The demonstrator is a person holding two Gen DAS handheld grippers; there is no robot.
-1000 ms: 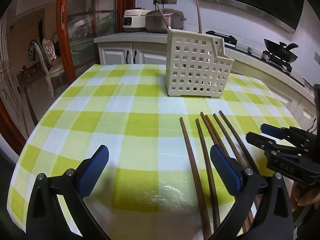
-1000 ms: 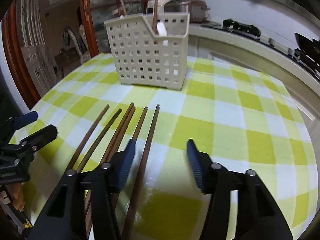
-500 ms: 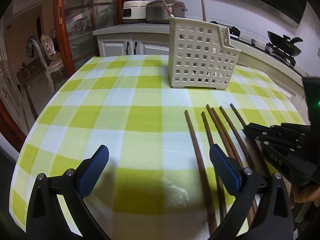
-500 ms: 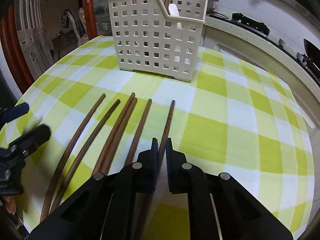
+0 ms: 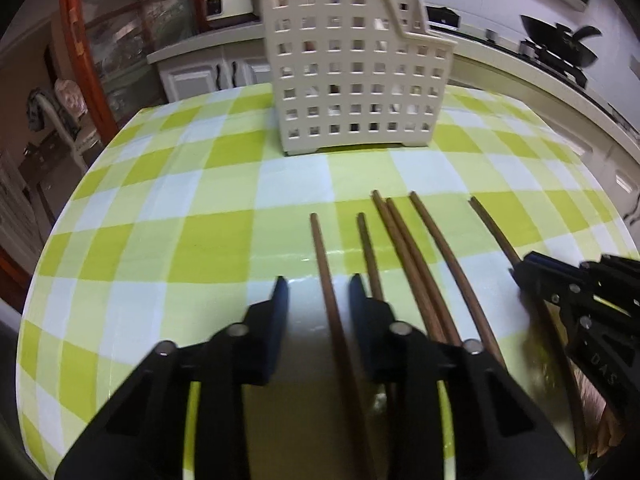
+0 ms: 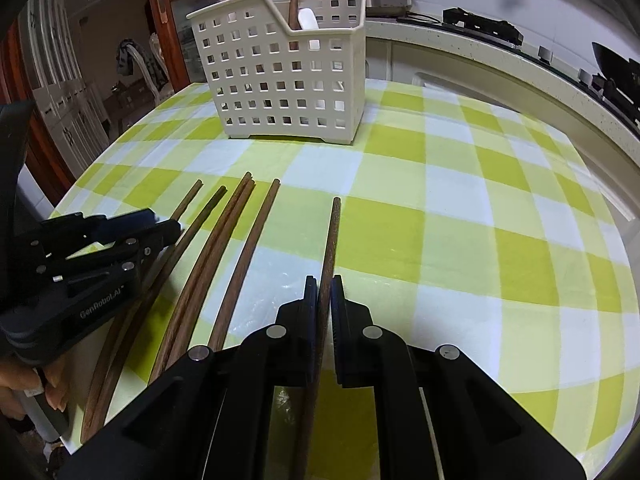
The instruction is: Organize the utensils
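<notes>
Two claw-mounted fisheyes, close, angled down across table (image 5: 224,236), sharing basket (image 5: 352,76).

Six chopsticks (image 6: 224,264) lie side by side before the basket (image 6: 280,80)

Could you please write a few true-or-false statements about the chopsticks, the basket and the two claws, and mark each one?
1. The right claw is shut on a chopstick. True.
2. The left claw is already pinching its chopstick. False: its jaws have just been closing, but gaps still show on both sides.
3. The basket lies tipped over. False: it stands upright on the checked cloth.
4. The basket already holds utensils. True.
5. Loose chopsticks lie between the two claws. True.
</notes>
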